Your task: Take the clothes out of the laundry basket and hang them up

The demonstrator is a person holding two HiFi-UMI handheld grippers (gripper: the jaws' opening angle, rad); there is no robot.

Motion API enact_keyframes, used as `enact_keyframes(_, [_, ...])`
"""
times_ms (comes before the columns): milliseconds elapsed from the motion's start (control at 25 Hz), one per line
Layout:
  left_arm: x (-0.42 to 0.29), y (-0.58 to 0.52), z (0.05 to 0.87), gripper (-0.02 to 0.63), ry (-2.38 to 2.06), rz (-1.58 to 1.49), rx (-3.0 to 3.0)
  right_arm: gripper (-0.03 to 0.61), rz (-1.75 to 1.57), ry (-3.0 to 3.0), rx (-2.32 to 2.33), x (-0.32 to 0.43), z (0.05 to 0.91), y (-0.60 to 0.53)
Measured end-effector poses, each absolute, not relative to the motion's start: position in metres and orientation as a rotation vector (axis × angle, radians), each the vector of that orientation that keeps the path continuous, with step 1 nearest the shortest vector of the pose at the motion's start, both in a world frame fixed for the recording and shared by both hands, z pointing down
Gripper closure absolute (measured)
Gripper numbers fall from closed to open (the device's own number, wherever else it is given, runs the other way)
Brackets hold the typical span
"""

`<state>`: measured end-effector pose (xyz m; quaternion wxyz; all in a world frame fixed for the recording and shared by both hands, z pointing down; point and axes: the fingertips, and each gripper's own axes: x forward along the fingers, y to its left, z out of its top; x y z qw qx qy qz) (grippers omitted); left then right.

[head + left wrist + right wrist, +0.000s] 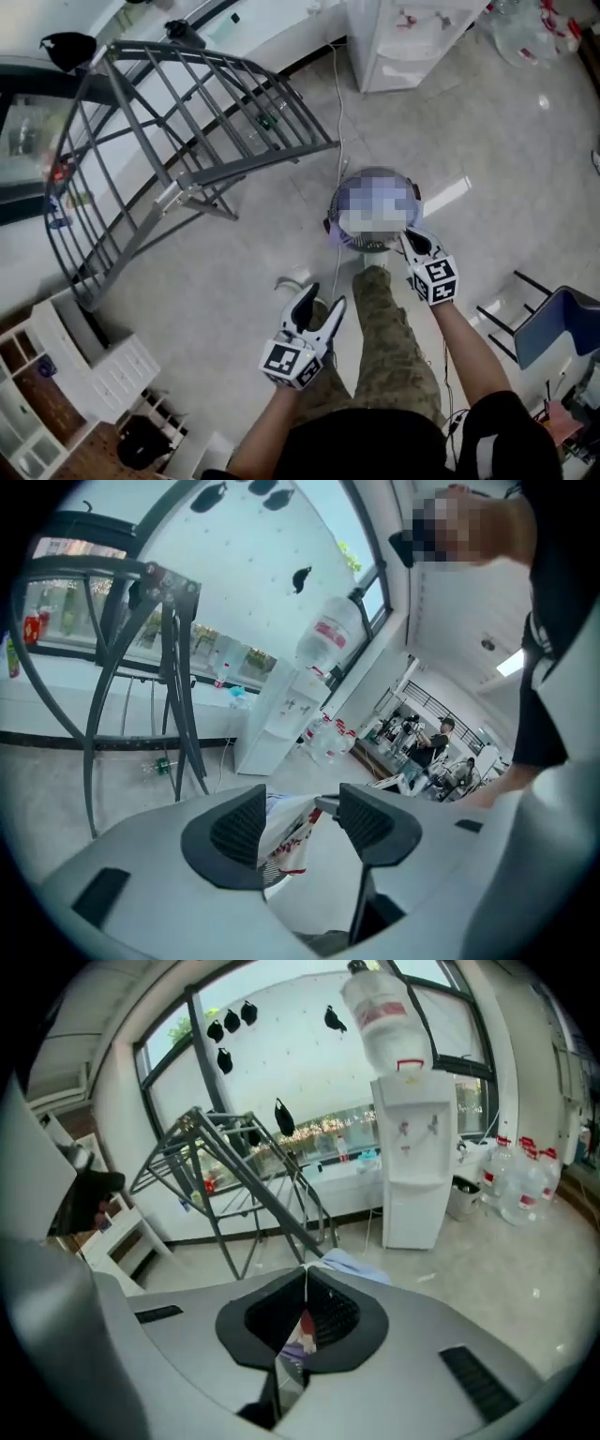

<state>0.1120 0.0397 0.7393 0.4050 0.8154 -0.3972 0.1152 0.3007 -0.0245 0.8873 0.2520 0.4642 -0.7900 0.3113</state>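
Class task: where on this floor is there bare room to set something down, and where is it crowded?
Bare floor lies between the drying rack and the person's leg; more between the water dispenser and the blue chair. Crowded: around the white shelves, lower left.

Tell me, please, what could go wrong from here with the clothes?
The right gripper is shut on only a thin cloth edge, which may slip free. The left gripper has its jaws apart around the white, red-printed cloth, so its hold looks uncertain. The drying rack is off to the left; a drop on the way is possible.
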Motion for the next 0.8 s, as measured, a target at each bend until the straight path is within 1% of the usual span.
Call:
enact_keyframes(240, [0.090,0.045,0.686,0.390,-1.003,0.301,2.111,0.577,0.729,-2.290,1.274,0.291,0.728,-0.033])
enact_keyframes(520, [0.072,0.047,0.652,0.390,-1.023,0.321,2.163,0.577,0.627,-2.410,1.314,0.288,0.579,-0.045])
enact_keyframes(800, [0.098,0.046,0.630,0.390,-0.958,0.302,2.222,0.577,0.389,-2.454,1.338,0.281,0.461,-0.064])
